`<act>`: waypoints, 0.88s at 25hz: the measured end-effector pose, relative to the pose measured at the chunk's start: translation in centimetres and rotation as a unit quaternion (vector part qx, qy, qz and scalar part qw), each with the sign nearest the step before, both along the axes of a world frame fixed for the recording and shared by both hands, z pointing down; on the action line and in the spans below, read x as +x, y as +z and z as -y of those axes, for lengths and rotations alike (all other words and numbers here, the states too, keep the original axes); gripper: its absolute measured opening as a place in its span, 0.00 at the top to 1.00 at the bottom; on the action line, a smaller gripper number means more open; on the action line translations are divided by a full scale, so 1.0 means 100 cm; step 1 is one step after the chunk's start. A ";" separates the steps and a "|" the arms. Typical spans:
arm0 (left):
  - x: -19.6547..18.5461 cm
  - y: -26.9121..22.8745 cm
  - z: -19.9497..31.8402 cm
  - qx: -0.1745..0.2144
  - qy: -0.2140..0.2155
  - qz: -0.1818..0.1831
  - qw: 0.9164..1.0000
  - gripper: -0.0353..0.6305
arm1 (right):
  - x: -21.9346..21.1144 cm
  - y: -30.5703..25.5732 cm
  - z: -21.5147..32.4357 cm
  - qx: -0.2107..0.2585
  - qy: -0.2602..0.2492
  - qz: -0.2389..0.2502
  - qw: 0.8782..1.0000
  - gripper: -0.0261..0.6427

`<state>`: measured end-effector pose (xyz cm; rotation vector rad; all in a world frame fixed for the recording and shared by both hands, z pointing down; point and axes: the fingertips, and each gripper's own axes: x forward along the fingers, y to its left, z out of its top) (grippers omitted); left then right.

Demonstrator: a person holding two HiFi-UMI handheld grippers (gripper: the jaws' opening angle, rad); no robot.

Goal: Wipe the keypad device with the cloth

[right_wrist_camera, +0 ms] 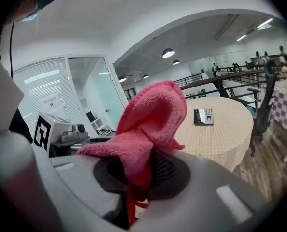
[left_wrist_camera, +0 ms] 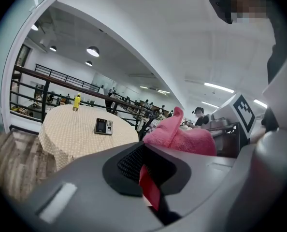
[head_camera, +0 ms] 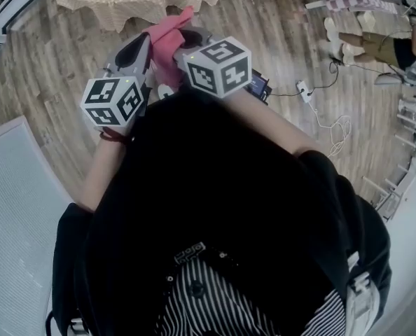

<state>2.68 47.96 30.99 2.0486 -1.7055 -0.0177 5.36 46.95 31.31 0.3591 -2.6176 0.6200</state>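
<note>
Keypad device (right_wrist_camera: 203, 116): flat on the round bench (right_wrist_camera: 225, 144) — well apart from both tools.
Cloth (right_wrist_camera: 148, 124): pinched by right tool (right_wrist_camera: 138, 178).
Left tool (left_wrist_camera: 146, 178): clenched, empty.

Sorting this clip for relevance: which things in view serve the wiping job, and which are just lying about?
For the job:
- cloth, clamped in the right gripper
- keypad device, on the table

Lying about:
- yellow bottle on that table
- power strip on the floor
- chair beside the table
</note>
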 end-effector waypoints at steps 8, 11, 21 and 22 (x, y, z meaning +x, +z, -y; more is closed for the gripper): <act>-0.043 -0.003 -0.005 0.000 -0.056 0.006 0.998 0.95 | -0.043 -0.003 -0.005 -0.002 -0.051 0.003 0.999 0.87; -0.052 0.001 -0.001 -0.007 -0.069 0.003 0.998 0.95 | -0.051 0.000 -0.002 -0.005 -0.063 0.000 0.998 0.87; -0.071 0.018 0.059 -0.024 -0.070 0.004 0.997 0.95 | -0.070 0.017 0.058 -0.027 -0.062 0.000 0.998 0.87; -0.072 0.020 0.070 -0.026 -0.069 0.004 0.997 0.95 | -0.071 0.019 0.069 -0.029 -0.062 0.000 0.998 0.87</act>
